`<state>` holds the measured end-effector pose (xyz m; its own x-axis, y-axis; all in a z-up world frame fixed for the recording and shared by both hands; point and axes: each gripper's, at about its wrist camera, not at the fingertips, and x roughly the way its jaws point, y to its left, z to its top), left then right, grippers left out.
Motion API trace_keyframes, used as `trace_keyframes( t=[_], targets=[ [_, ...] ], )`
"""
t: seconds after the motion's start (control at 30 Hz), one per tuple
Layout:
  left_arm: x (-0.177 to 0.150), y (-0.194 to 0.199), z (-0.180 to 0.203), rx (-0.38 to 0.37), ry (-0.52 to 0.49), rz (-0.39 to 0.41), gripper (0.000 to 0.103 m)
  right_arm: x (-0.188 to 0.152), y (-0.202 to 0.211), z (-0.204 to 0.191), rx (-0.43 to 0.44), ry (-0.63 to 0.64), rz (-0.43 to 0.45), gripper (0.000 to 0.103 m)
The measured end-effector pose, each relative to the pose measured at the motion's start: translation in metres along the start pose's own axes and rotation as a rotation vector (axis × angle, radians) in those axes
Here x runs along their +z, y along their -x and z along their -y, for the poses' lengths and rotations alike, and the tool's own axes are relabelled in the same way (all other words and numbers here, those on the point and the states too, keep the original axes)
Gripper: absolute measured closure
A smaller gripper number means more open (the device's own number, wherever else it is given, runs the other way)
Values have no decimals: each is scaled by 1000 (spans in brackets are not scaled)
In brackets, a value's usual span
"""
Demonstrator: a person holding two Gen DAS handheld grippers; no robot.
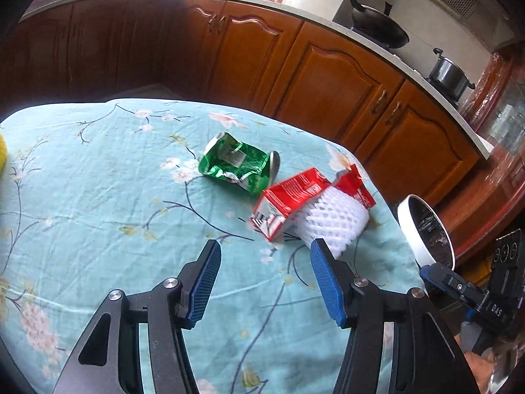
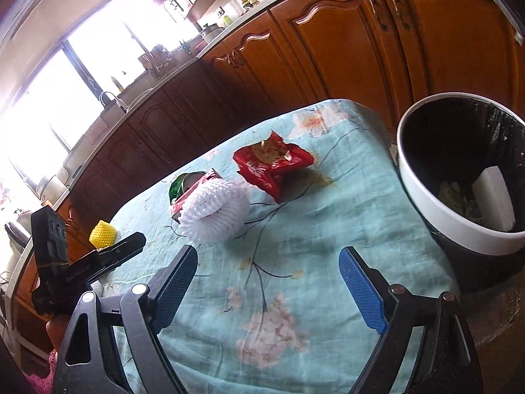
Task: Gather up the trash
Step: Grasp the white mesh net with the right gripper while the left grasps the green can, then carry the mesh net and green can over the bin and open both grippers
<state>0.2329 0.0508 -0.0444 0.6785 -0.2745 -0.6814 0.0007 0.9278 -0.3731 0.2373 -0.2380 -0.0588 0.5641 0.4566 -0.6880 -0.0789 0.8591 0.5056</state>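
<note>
On the surface (image 1: pixel 82 203), under a pale blue floral cloth, the trash lies in a loose cluster. In the left wrist view the crushed green can (image 1: pixel 236 165) lies on its side, its long axis running left to right with the round end toward the right. Just beside it, the red-and-white carton (image 1: pixel 285 208) lies flat with its long axis slanting from lower left to upper right, the torn open end at the upper right. The white foam net sleeve (image 1: pixel 331 221) lies against the carton's right side, touching it.

The left gripper (image 1: pixel 264 256) hangs above the cloth just short of the carton and sleeve, jaws parted with nothing between them. The right gripper (image 2: pixel 267 261) also stands over bare cloth, jaws spread wide and empty.

Only the right wrist view shows the crumpled red snack wrapper (image 2: pixel 272 164), lying beyond the sleeve (image 2: pixel 215 215), and the yellow foam net (image 2: pixel 102 232) near the surface's far left edge. It also looks down into the white-rimmed trash bin (image 2: pixel 426 193), which stands to the right and holds a white piece and some scraps. There the can (image 2: pixel 180 185) is mostly hidden behind the carton (image 2: pixel 197 193). The left wrist view catches only the bin's rim (image 1: pixel 410 226) at its right edge.
</note>
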Motion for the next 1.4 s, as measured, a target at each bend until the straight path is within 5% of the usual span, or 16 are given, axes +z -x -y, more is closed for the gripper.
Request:
trace_keyframes(
  t=[0.33,0.57,0.63,0.7,0.8,0.87,0.97,1.4],
  targets=[
    [52,-23,-23,69,-22,31,47,15,-48,-37,74,9,-39,26],
    [80,-70,-34,49,-31,-7,47,20,-82,-43,150,-64,-93,41],
    [86,-80,-33,37,-50,-15,47,20,-87,-44,155,-68,-95,48],
    [92,-93,-31,42,-73,-26,47,20,-92,-44,162,-77,-103,70],
    [97,-108,-27,36,-88,-51,48,20,-96,-46,162,-77,-114,86],
    [97,-117,-26,43,-104,-66,63,19,-91,-47,157,-57,-100,91],
    [94,-127,-25,50,-110,-113,88,18,-83,-52,162,-37,-90,91],
    [52,-50,-14,8,-77,5,93,7,-41,-40,160,-18,-57,92]
  ],
)
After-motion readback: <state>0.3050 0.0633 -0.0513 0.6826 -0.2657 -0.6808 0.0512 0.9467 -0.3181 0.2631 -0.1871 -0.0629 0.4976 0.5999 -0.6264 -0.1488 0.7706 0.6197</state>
